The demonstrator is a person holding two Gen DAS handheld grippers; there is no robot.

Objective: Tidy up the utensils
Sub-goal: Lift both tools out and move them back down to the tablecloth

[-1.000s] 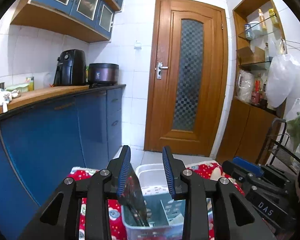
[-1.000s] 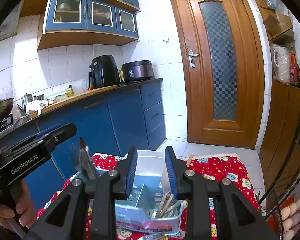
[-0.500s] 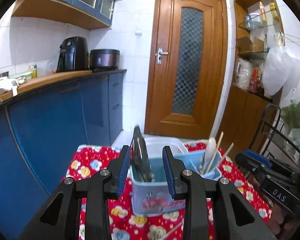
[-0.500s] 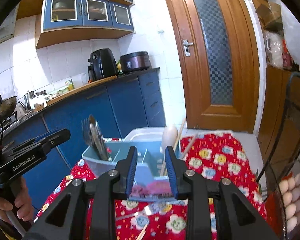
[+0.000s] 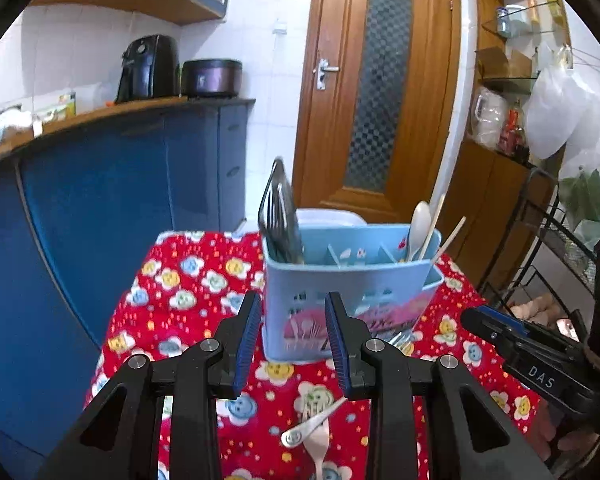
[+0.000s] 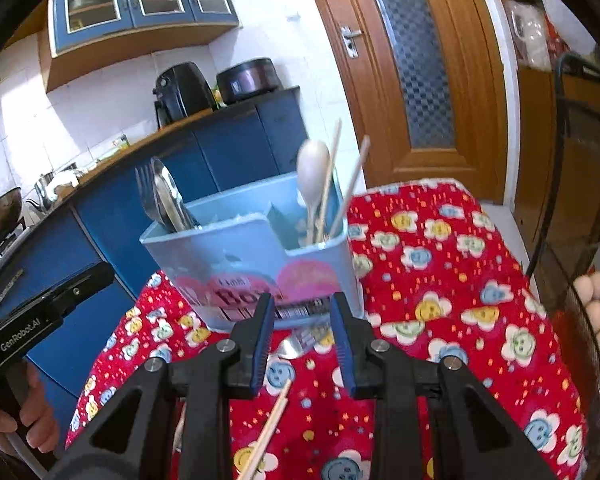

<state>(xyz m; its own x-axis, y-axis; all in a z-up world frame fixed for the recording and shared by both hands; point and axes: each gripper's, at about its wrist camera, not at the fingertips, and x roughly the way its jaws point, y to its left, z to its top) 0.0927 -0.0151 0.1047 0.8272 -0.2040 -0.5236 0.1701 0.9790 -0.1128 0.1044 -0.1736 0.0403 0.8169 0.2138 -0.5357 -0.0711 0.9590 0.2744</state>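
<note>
Hovering over a red flowered tablecloth (image 5: 188, 280), both tongs stand part-open and hold nothing.

The tablecloth spreads beneath and beyond both tools. Straight ahead of the left gripper (image 5: 290, 340) and just past its tips stands the blue divided utensil caddy (image 5: 340, 280); the right gripper (image 6: 302, 344) faces the same caddy from another side. Flat metal utensils (image 5: 280, 216) lean upright in the caddy compartment ahead and left of the left tongs, while a pale spoon (image 5: 418, 224) and wooden chopsticks (image 5: 436, 220) stand in the end ahead and to its right. Below the left tongs, between the jaws, a metal spoon (image 5: 312, 422) lies crossed over a fork (image 5: 318, 444) on the cloth. Under the right tongs lies one loose chopstick (image 6: 270, 428), with more metal cutlery (image 6: 296, 344) at the caddy's foot.
</note>
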